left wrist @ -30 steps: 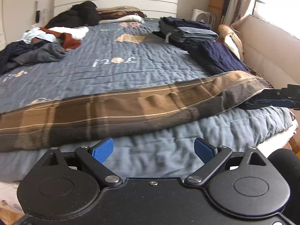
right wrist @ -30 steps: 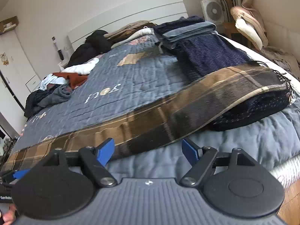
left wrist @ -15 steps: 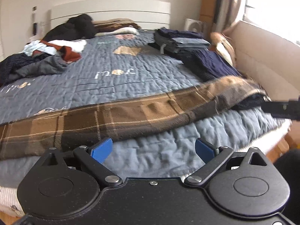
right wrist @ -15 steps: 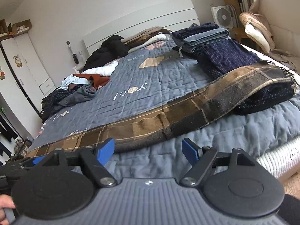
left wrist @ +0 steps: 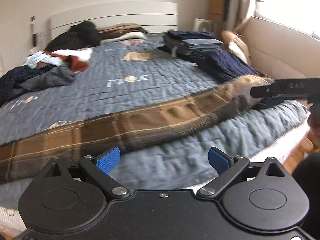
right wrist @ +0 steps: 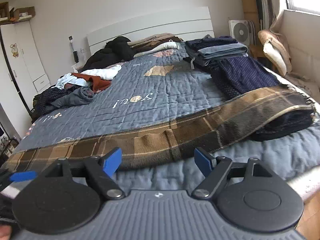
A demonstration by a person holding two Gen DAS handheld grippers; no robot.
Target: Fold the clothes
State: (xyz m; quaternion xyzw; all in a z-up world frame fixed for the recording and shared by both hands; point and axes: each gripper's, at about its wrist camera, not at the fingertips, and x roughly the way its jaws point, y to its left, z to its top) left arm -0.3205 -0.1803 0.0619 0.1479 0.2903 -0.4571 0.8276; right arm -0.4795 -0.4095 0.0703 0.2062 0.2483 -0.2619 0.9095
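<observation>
A long brown plaid scarf (left wrist: 140, 124) (right wrist: 160, 142) lies stretched across the front part of the bed, with its right end draped over a dark folded garment (right wrist: 288, 124). My left gripper (left wrist: 163, 160) hovers open just in front of the scarf's near edge, with nothing between its blue pads. My right gripper (right wrist: 158, 161) is open too, empty, in front of the scarf's middle. One of its fingers (left wrist: 280, 89) shows at the right of the left wrist view, near the scarf's right end. A blue fingertip (right wrist: 22, 176) of the left gripper shows at the right wrist view's lower left.
The scarf lies on a blue-grey quilt (right wrist: 160, 92). A stack of folded clothes (right wrist: 218, 50) and a navy garment (right wrist: 246, 76) lie at the back right, and a loose pile (right wrist: 80, 86) at the left. A black heap (right wrist: 112, 54) sits by the headboard. A fan (right wrist: 240, 32) stands by the window wall.
Both hands have shifted along the bed's front edge and both views have rolled slightly. The right gripper's finger reaches further into the left wrist view. The scarf has not moved, and both grippers stay open.
</observation>
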